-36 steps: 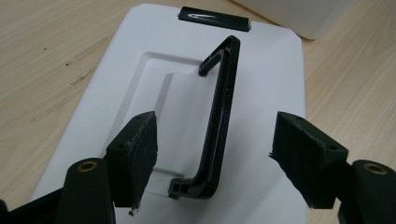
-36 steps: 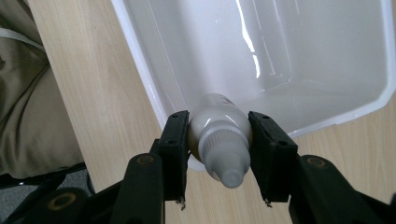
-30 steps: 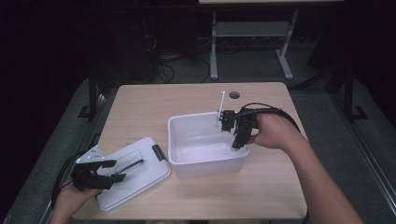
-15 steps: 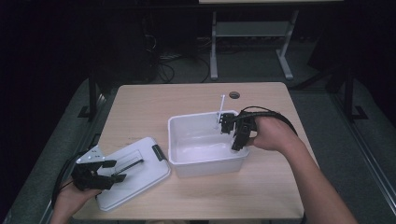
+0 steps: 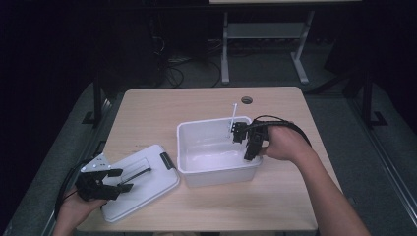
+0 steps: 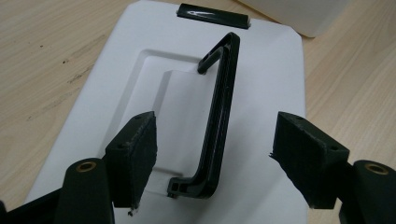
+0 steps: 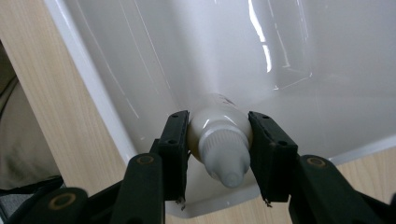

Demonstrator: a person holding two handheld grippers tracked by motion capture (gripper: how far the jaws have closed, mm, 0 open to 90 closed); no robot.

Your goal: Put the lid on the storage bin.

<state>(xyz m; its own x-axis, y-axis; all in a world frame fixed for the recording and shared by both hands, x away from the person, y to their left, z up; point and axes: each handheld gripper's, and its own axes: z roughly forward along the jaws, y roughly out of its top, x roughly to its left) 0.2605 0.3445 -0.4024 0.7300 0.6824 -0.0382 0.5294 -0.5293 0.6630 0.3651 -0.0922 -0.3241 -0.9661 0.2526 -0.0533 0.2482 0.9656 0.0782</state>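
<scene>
Pale wood counter [image 5: 196, 105] in dark room, metal stand [image 5: 263, 44] beyond far edge. Right gripper [image 5: 244, 137] reaching over right rim of white tub [image 5: 216, 169], jaws clenched on white tube [image 7: 219, 140], cap toward camera. Left gripper [image 5: 105, 183] at near left, jaws released, straddling black handle [image 6: 217, 126] of white lid [image 5: 147, 184] without touching. Lid flat, just left of tub.
</scene>
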